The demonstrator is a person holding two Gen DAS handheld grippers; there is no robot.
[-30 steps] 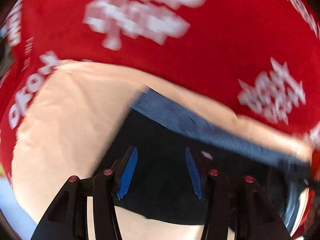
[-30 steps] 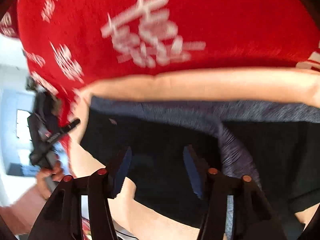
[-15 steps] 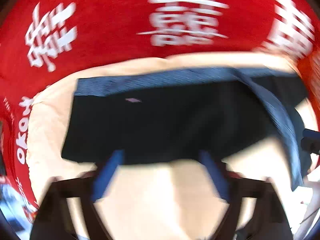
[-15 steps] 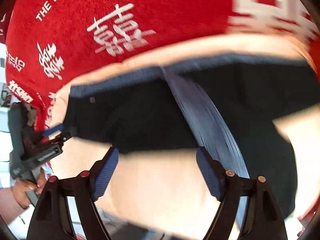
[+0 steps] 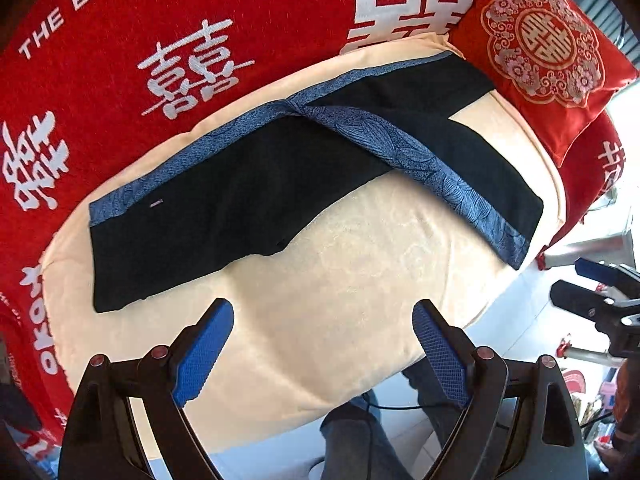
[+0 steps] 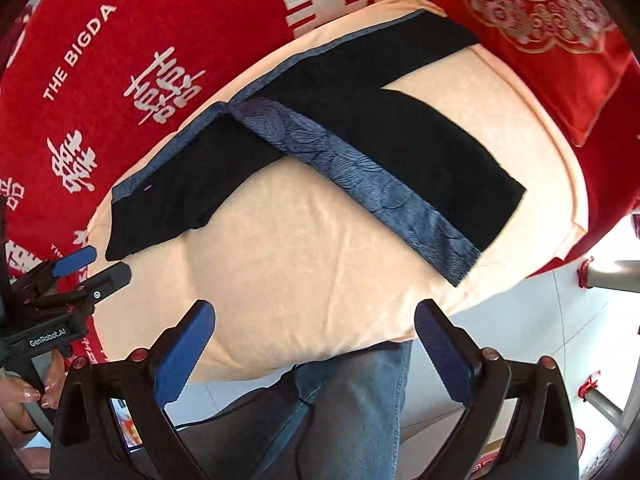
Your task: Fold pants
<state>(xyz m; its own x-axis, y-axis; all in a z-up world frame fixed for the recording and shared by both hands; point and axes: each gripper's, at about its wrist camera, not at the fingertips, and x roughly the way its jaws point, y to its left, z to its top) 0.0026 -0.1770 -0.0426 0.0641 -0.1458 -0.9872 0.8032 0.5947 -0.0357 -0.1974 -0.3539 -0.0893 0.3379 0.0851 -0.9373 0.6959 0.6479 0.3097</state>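
Note:
Black pants [image 5: 240,208] with a blue patterned side stripe [image 5: 420,160] lie flat on a cream cushion [image 5: 360,288]. The waist end is at the left, and the two legs spread in a V to the right. My left gripper [image 5: 322,320] hangs open above the cushion's near edge, apart from the pants and holding nothing. In the right wrist view the same pants [image 6: 420,140] lie ahead, and my right gripper [image 6: 316,316] has its jaws opening wide with nothing between them. Each view catches the other gripper at its edge: the right gripper [image 5: 600,292] and the left gripper [image 6: 76,276].
A red blanket [image 5: 160,20] with white characters covers the surface under the cushion [image 6: 300,264]. A red embroidered pillow [image 5: 544,52] lies at the far right. A person's legs in jeans [image 6: 360,400] stand at the near edge over a pale tiled floor [image 6: 540,320].
Both grippers have drawn back and up from the black cloth they were close over, and their jaws have spread wide. The whole pants now show.

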